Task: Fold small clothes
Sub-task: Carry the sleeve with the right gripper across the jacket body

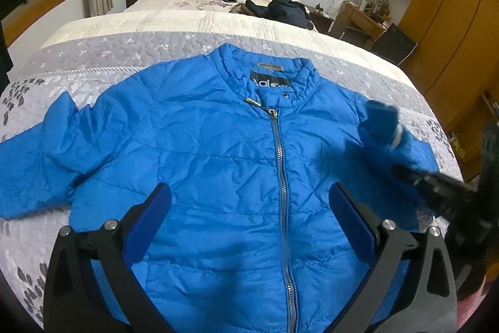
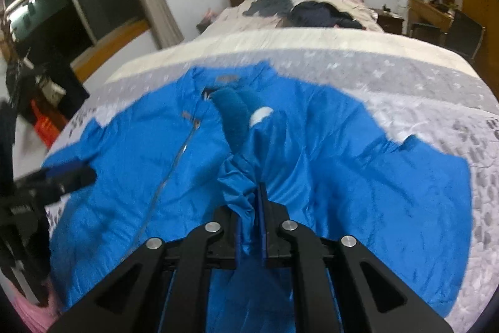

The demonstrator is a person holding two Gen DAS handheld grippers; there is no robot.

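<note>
While right gripper (image 2: 249, 205) pinches its sleeve (image 2: 240, 177), jacket (image 1: 218, 161) lies collar-away, zipper (image 1: 282, 177) lengthwise.

The only lettering I can see is on the black neck label (image 1: 270, 80) inside my blue jacket's (image 1: 218, 161) collar, white letters starting "Adlo", the rest unreadable.

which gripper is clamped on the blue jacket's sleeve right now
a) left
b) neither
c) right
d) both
c: in the right wrist view the right gripper is shut on bunched fabric of the sleeve of the blue jacket, while the left gripper hangs open above the jacket's zipped front, gripping nothing.
</note>
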